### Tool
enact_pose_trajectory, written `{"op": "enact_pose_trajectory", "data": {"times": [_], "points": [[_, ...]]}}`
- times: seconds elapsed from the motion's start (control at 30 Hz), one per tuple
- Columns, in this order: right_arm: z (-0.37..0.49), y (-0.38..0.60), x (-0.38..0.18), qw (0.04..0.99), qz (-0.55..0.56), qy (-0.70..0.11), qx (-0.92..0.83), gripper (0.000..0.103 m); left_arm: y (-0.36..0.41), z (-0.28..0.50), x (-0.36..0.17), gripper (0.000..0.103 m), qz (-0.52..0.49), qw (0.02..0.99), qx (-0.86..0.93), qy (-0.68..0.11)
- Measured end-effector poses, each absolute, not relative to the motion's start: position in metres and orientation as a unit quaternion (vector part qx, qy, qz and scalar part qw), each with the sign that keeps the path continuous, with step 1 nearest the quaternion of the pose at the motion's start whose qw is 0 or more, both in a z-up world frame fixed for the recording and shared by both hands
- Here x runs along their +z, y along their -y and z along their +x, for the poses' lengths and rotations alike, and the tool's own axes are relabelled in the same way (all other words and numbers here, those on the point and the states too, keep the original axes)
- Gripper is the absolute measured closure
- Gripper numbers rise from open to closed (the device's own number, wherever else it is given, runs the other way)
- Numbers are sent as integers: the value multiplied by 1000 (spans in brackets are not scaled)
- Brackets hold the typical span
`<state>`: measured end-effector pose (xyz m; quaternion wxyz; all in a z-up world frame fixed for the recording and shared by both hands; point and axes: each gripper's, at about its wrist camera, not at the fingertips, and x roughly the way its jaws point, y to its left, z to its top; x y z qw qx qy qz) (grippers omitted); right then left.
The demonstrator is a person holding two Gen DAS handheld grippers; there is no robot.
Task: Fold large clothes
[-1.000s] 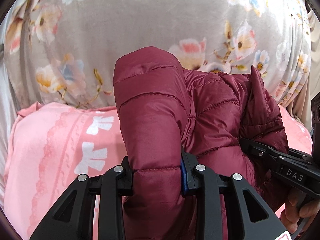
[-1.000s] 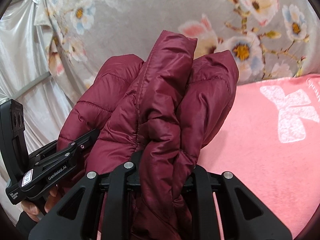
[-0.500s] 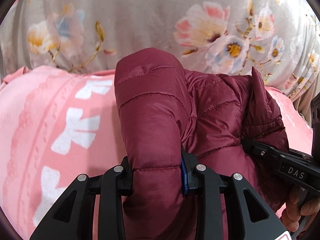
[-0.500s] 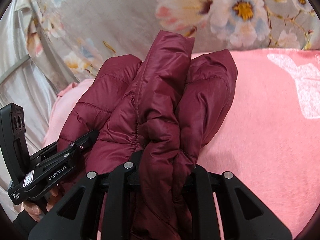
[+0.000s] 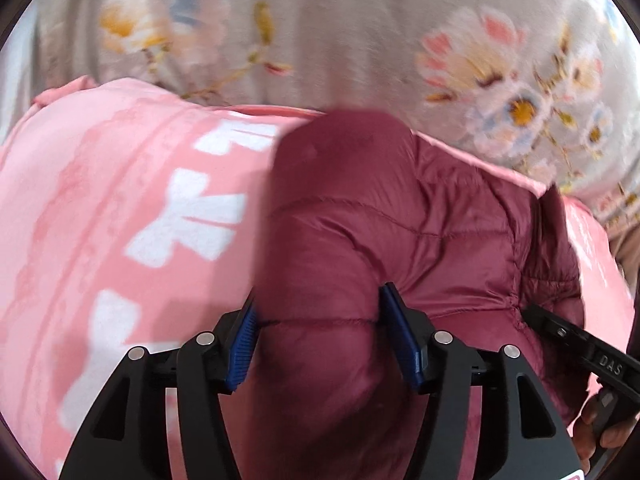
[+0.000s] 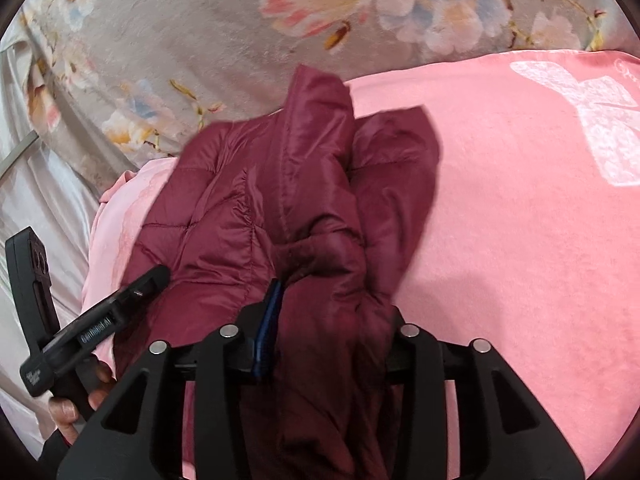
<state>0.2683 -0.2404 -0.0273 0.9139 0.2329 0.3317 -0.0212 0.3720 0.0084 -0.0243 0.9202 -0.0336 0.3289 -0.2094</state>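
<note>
A maroon quilted puffer jacket (image 5: 360,216) is bunched between both grippers over a pink blanket. My left gripper (image 5: 320,332) has its blue pads spread on either side of a thick fold and no longer squeezes it. My right gripper (image 6: 328,320) has also widened around its bunch of the jacket (image 6: 280,200); one blue pad (image 6: 268,320) shows. The jacket rests low on the blanket. The right gripper also shows at the right edge of the left wrist view (image 5: 580,348), and the left one at the left of the right wrist view (image 6: 100,320).
A pink blanket with white bow prints (image 5: 120,220) covers the bed under the jacket and also fills the right of the right wrist view (image 6: 520,220). A grey floral sheet (image 5: 360,32) lies beyond it. Pale satin fabric (image 6: 40,220) lies at the left.
Both grippers carried the jacket down toward the pink blanket, then their jaws widened. The jacket has sagged onto the blanket.
</note>
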Motion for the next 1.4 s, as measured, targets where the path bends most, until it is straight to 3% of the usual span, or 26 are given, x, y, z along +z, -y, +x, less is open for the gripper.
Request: {"op": "enact_pose_trajectory", "data": {"times": [0.17,0.33,0.67,0.93,1.4], "points": [[233,245,12,930,209,-291,-81,62,-31,354,20,45,-20,942,-139,-305],[252,206,42,948,98,-287,-98,82,-9,351,45,45,8,947,-84,-310],[314,196,0,931,61,-332,-135,87,45,376,-13,47,46,924,-65,-374],[323,204,-36,929,68,-338,-135,89,57,379,-35,43,61,934,-51,-348],[327,207,-41,928,79,-340,-131,89,59,383,-51,42,48,944,-52,-322]]}}
